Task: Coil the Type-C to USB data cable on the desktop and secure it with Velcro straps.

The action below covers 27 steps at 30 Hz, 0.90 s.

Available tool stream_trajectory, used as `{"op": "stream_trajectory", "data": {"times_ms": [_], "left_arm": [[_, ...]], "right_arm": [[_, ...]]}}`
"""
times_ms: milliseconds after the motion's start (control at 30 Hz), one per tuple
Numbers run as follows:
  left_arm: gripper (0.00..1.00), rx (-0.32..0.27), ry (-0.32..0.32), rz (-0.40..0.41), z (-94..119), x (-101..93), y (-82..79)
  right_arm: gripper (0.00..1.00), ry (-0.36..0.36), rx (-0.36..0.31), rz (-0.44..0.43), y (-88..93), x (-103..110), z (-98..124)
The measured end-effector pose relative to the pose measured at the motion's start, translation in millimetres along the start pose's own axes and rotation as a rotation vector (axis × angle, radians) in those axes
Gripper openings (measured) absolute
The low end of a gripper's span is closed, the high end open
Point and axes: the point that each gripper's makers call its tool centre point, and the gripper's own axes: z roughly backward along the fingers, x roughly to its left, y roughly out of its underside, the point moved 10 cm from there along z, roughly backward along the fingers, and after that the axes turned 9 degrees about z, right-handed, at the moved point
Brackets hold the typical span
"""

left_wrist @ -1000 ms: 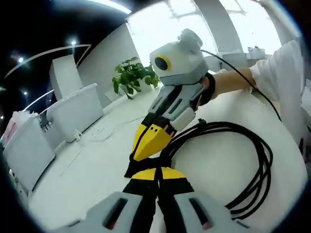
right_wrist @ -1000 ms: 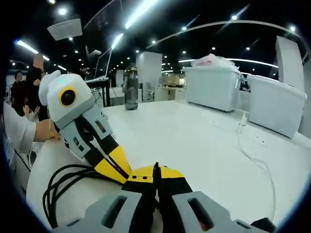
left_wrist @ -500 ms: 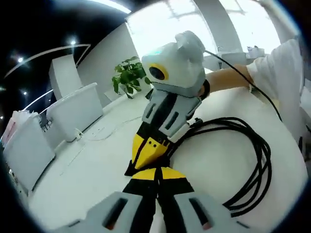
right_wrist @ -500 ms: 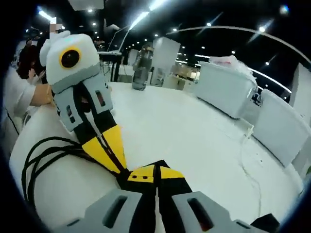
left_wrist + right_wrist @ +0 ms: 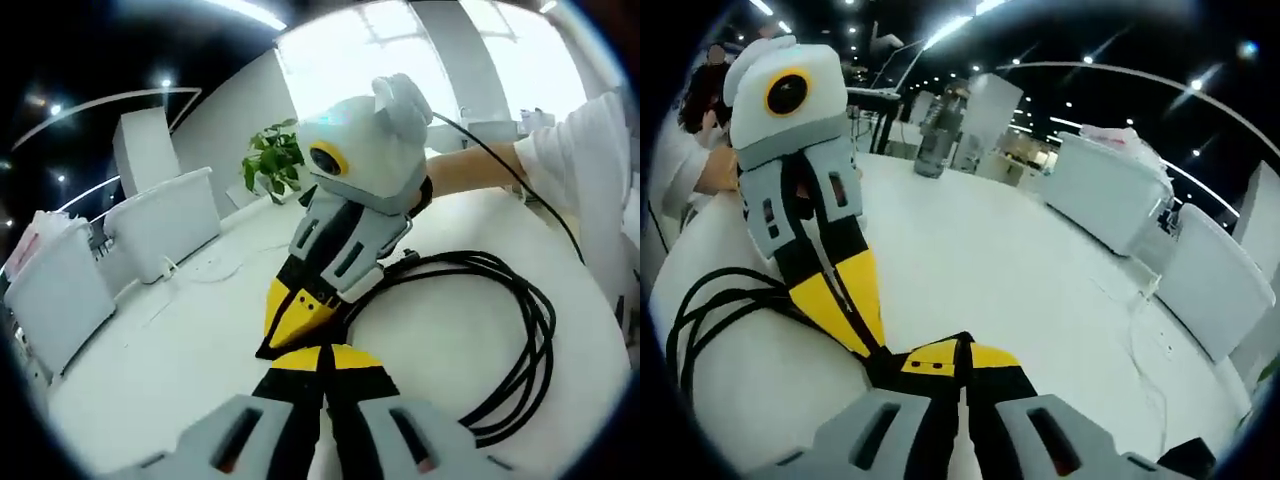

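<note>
1. Presently, the black Type-C to USB data cable point(image 5: 520, 340) lies coiled in several loops on the white round desktop point(image 5: 170, 370), to the right in the left gripper view and at the near left in the right gripper view point(image 5: 710, 300).
2. The left gripper point(image 5: 322, 352), grey-bodied with yellow-and-black jaws, has its jaws pressed together; a dark strip shows just beyond the tips, likely the Velcro strap, but whether it is pinched cannot be confirmed.
3. The right gripper point(image 5: 962, 350) likewise shows its jaws pressed together. In the left gripper view its tips point(image 5: 290, 320) meet the left gripper's tips at the coil's near-left edge.
4. Judgement: both tools converge on one point of the coil to bind the loops there; holding at that crossing would keep the turns bunched while the strap is wrapped.
5. Open room: bare desktop extends far and left of the coil. White plastic storage bins point(image 5: 1110, 190) and a thin white cord point(image 5: 1140, 330) sit well apart at the far right.
6. The desktop edge runs near the coil's right side, beside the person's white sleeve point(image 5: 590, 170); loops could slip over it.
</note>
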Motion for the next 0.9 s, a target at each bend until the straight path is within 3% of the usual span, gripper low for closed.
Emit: {"op": "stream_trajectory", "data": {"times_ms": [167,200,267,333,367,467,533,567,600,800,867,900], "left_arm": [[0.02,-0.022,-0.008,0.044,2.2,0.4,1.1],[0.02,-0.033,-0.010,0.067,3.3,1.4,1.0],[0.02,-0.056,-0.023,0.105,5.5,3.2,0.6],[0.02,-0.099,-0.048,0.148,9.7,7.6,-1.4],[0.02,-0.119,-0.063,0.158,12.4,10.5,-3.2],[0.03,-0.153,-0.106,0.168,17.0,15.7,-5.9],[0.03,-0.161,-0.118,0.166,18.8,16.7,-6.0],[0.03,-0.162,-0.120,0.166,19.2,16.8,-5.9],[0.03,-0.164,-0.123,0.167,19.0,17.1,-5.9],[0.03,-0.162,-0.140,0.151,18.7,17.7,-6.6],[0.03,-0.168,-0.142,0.157,19.4,18.6,-7.4],[0.03,-0.173,-0.145,0.161,19.8,19.1,-7.7]], "right_arm": [[0.01,0.037,0.018,0.006,0.3,-4.5,-1.8],[0.01,0.076,0.011,-0.004,-2.0,-10.4,1.7],[0.01,0.080,-0.032,-0.068,-6.6,-14.8,6.3],[0.01,-0.015,-0.031,-0.149,-10.8,-17.0,11.9],[0.01,-0.098,-0.018,-0.182,-11.3,-14.9,12.1],[0.01,-0.206,0.052,-0.224,-7.0,-8.8,7.1],[0.00,-0.211,0.108,-0.203,-2.5,-6.9,0.7],[0.00,-0.189,0.067,-0.211,-5.1,-8.4,-4.5],[0.00,-0.212,0.101,-0.208,-4.7,-8.4,-3.9],[0.00,-0.236,0.107,-0.173,-8.2,-9.7,-2.7],[0.00,-0.279,0.068,-0.222,-12.1,-10.3,-0.4],[0.00,-0.307,0.092,-0.228,-12.0,-10.3,0.4]]}}
